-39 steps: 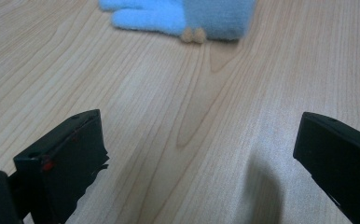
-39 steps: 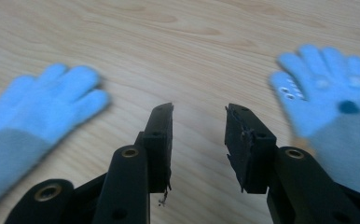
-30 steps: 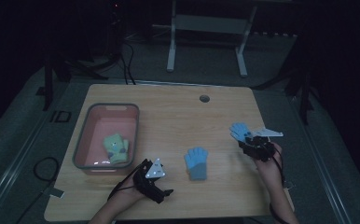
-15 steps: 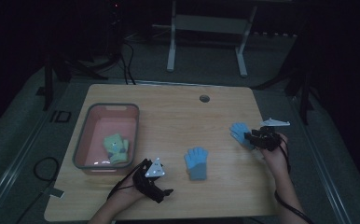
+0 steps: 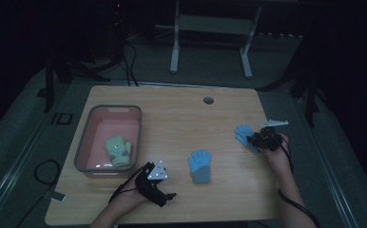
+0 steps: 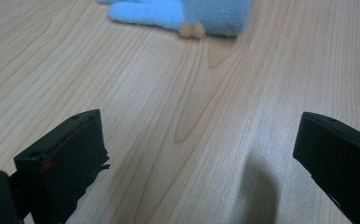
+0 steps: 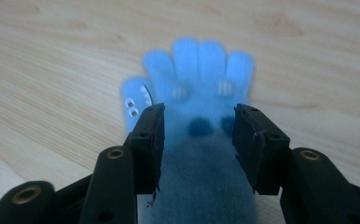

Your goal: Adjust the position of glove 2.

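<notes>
Fleece blue glove (image 7: 199,121) lying flat near the table's (image 5: 172,114) right edge looks light, soft and floppy, so the half-open right tongs (image 7: 199,140), straddling its cuff without pinching, should bunch the cuff.

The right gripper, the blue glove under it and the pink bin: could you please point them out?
right gripper (image 7: 199,135), right gripper view, between its jaws
blue glove (image 7: 199,70), right gripper view, its fingers
pink bin (image 5: 84,142), high view, left rim

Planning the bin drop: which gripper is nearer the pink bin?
Left. The left gripper sits just off the pink bin's near right corner; the right gripper is far across the table.
</notes>
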